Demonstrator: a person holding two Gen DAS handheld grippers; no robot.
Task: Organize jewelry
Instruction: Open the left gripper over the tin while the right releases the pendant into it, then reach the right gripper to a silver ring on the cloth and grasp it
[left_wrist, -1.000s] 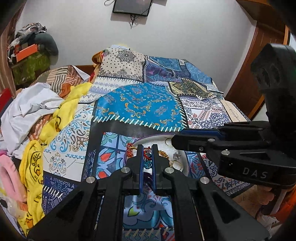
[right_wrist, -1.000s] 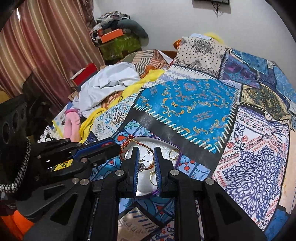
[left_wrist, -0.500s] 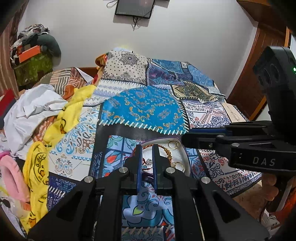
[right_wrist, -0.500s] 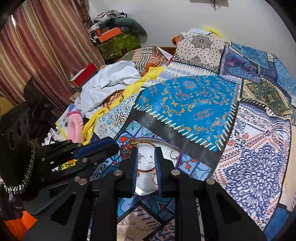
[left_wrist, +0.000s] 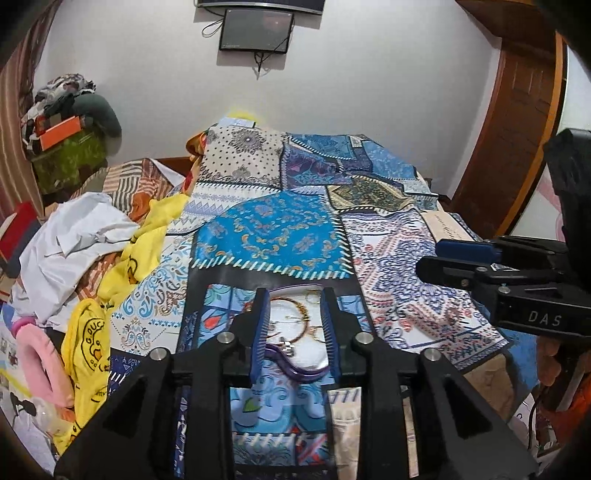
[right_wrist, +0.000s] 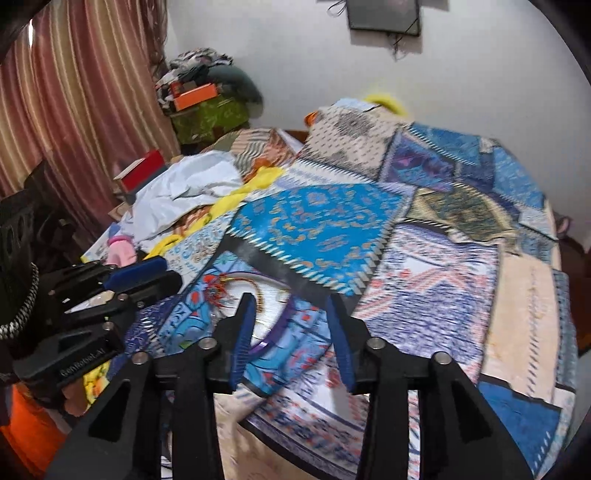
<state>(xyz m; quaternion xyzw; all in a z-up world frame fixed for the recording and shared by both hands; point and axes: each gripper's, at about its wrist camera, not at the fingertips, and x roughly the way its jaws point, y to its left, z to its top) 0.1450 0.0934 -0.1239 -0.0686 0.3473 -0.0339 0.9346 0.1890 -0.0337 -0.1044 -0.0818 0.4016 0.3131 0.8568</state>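
Observation:
A white tray with a purple rim (left_wrist: 295, 370) lies on the patchwork bedspread near the bed's front edge. It holds gold bangles (left_wrist: 295, 314), rings and a red beaded piece (right_wrist: 218, 286). My left gripper (left_wrist: 293, 332) is open and empty, above and just short of the tray. My right gripper (right_wrist: 291, 328) is open and empty, to the right of the tray (right_wrist: 275, 326), which shows blurred in the right wrist view. Each gripper also shows in the other's view, the right one (left_wrist: 461, 258) and the left one (right_wrist: 140, 280).
The patchwork bedspread (left_wrist: 280, 229) covers the bed. White, yellow and pink clothes (left_wrist: 85, 240) are heaped at the left. A wooden door (left_wrist: 517, 122) stands at the right, curtains (right_wrist: 74, 92) at the left, a red box (right_wrist: 142, 173) by the clothes.
Both grippers have opened from nearly shut. Both have pulled back and risen from the tray. The right one has swung to the right.

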